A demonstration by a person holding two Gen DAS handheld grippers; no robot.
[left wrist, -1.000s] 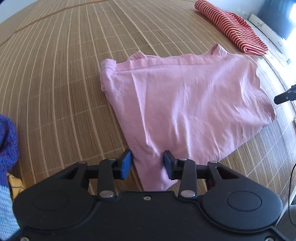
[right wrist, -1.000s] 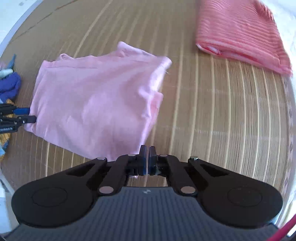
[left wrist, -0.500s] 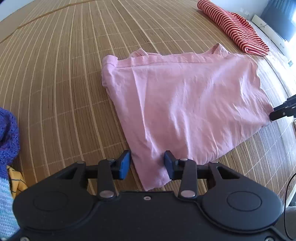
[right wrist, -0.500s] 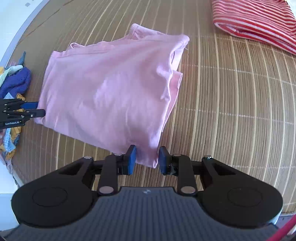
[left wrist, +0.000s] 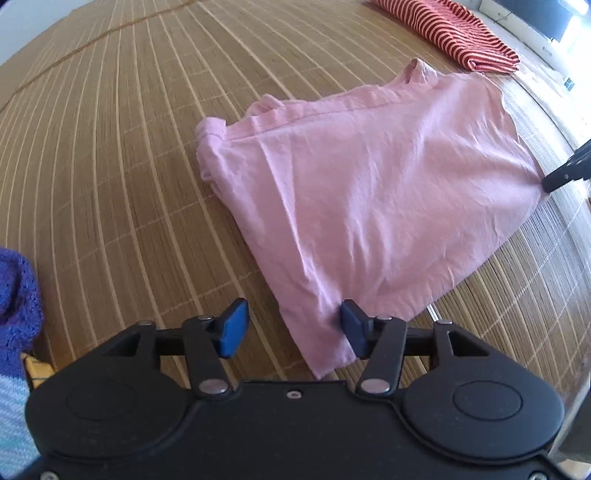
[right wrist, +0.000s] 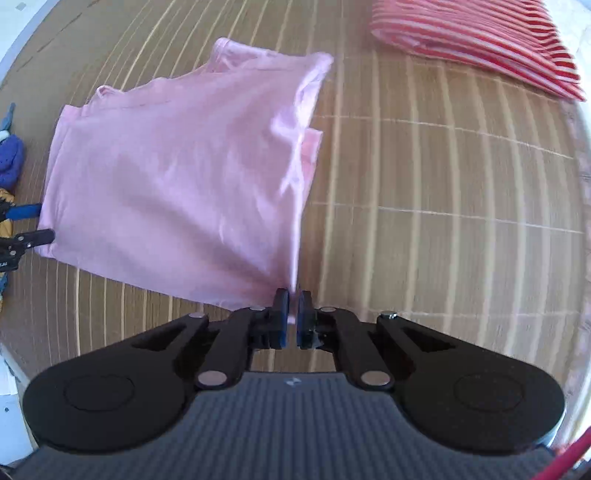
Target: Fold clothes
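the pink shirt (left wrist: 369,192) lies part-folded on the mat (left wrist: 110,147) with more folds likely left, the striped top (left wrist: 461,33) already folded; right gripper (right wrist: 291,314) fingers pinch its near corner, left gripper (left wrist: 291,328) fingers have just been opening, the other corner loose between them.

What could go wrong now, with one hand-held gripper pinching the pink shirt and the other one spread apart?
The right hand-held gripper pinches only a thin corner of the pink shirt, so it could slip out when pulled. The left hand-held gripper has just been opening; its corner lies between the pads unclamped, so lifting now would likely raise one side only and undo the fold.
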